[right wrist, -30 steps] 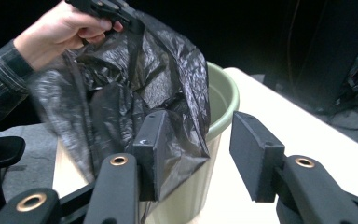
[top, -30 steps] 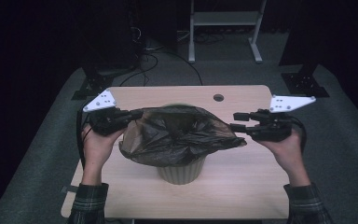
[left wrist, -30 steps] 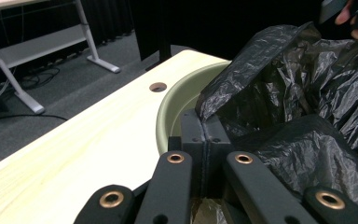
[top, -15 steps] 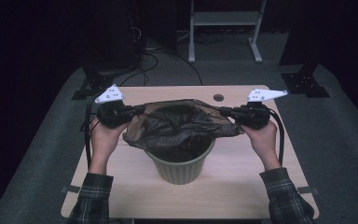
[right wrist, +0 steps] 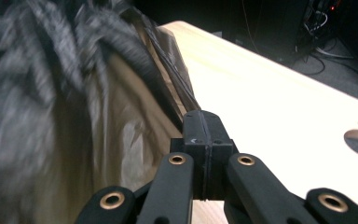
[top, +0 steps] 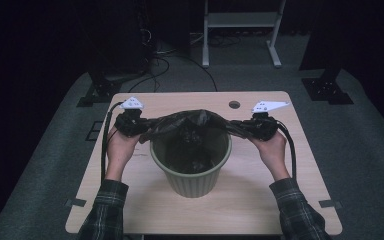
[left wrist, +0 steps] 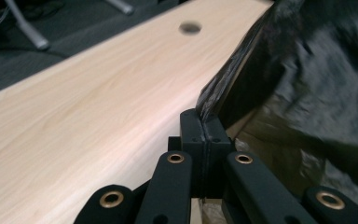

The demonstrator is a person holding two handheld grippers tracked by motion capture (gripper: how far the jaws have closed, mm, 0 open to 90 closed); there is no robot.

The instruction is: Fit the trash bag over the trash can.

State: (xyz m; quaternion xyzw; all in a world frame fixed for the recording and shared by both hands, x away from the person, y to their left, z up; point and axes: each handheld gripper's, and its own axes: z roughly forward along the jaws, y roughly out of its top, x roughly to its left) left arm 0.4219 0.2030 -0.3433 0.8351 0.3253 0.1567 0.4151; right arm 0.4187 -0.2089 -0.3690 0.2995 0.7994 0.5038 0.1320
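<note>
A black bin bag (top: 190,125) is stretched over the far rim of a green ribbed waste bin (top: 192,175) that stands mid-table, and part of it hangs down inside. My left gripper (top: 141,126) is shut on the bag's left edge, left of the bin. In the left gripper view the jaws press together at the left gripper (left wrist: 207,125), with the bin bag (left wrist: 307,88) film pinched between them. My right gripper (top: 240,127) is shut on the bag's right edge. In the right gripper view the right gripper (right wrist: 204,125) clamps the bin bag (right wrist: 74,93) edge.
The light wooden table (top: 140,210) has a round cable hole (top: 234,104) behind the bin. Dark grey carpet surrounds it, with black stand feet (top: 325,85), cables (top: 170,60) and a white frame (top: 240,30) beyond the far edge.
Both grippers have moved down and away from me with the bag. The bag's mouth has come down from above the bin onto its far rim, and the bin's inside now shows.
</note>
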